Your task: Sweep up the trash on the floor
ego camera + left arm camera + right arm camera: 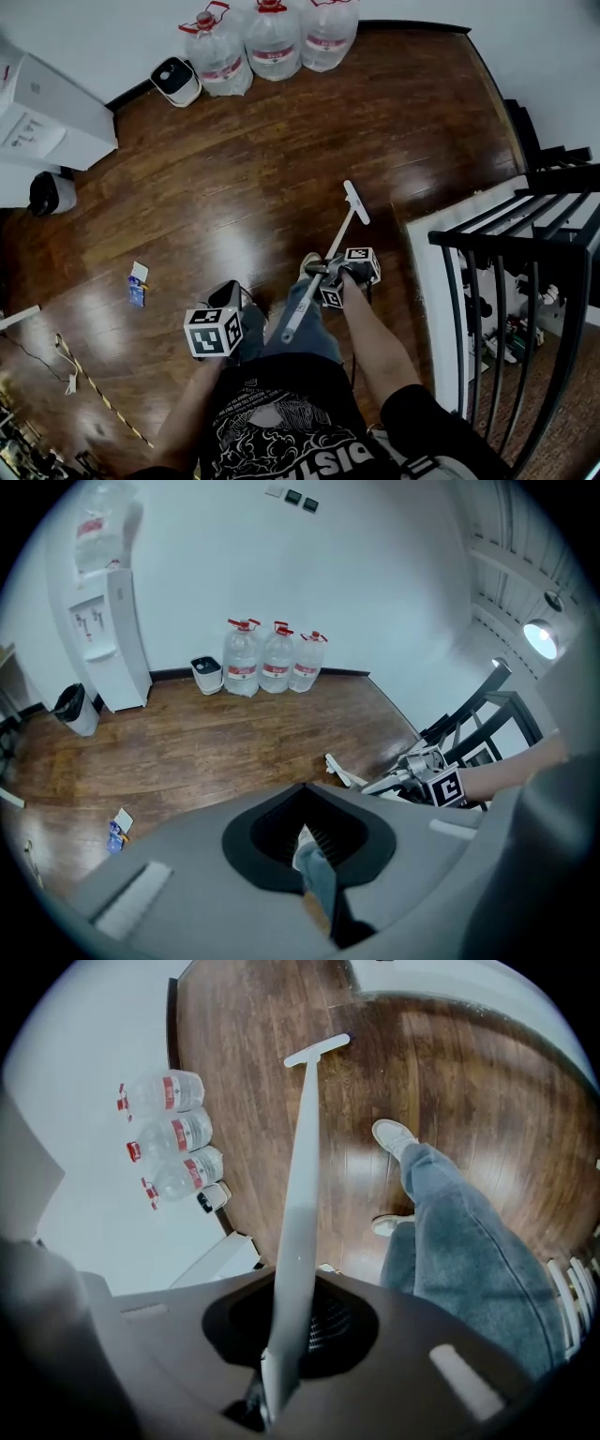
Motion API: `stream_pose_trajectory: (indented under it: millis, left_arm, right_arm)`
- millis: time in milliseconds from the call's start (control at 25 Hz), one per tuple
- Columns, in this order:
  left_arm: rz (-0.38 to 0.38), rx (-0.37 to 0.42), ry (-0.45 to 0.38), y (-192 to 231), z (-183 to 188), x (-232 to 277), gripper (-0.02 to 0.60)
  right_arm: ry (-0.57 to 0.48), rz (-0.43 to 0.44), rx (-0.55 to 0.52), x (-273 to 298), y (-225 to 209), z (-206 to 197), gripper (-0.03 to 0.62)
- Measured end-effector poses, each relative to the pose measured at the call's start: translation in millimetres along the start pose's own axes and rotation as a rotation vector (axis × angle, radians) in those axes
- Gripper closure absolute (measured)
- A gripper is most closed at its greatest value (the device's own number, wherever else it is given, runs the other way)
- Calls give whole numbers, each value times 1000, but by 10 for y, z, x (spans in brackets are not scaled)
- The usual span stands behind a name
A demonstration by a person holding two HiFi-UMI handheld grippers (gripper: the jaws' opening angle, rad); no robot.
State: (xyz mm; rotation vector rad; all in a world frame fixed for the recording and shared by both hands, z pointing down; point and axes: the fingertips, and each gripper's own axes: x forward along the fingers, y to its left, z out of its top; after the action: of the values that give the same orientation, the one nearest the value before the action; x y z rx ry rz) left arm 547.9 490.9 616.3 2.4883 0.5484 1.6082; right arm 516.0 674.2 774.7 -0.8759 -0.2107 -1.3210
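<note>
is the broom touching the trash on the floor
Apart. The head view shows the broom with its head well to the right of the trash, and a wide stretch of bare floor between them.

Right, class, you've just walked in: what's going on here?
A person stands on the dark wooden floor, a gripper in each hand. The right gripper is shut on the long pale-grey handle of a flat-headed sweeper, its head on the floor ahead. The left gripper hangs over the left leg; its jaw state is unclear. A small blue-and-white wrapper lies unswept to the left.
</note>
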Motion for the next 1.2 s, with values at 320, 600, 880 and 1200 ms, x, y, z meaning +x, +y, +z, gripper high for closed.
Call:
stream_pose_trajectory:
  millis: [320, 600, 880, 1200]
  left_arm:
    - [19, -55, -36, 886, -360, -407, 577]
    - [60, -95, -34, 1514, -756, -782, 577]
    - [108, -172, -50, 1639, -919, -1006, 577]
    - [165, -197, -93, 1614, -864, -1083, 577]
  right_arm:
    - [5, -45, -29, 608, -260, -611, 580]
    - [36, -77, -59, 1124, -431, -1108, 580]
    - [99, -100, -57, 1349, -533, -1551, 580]
    - [152, -113, -73, 1347, -590, -1696, 580]
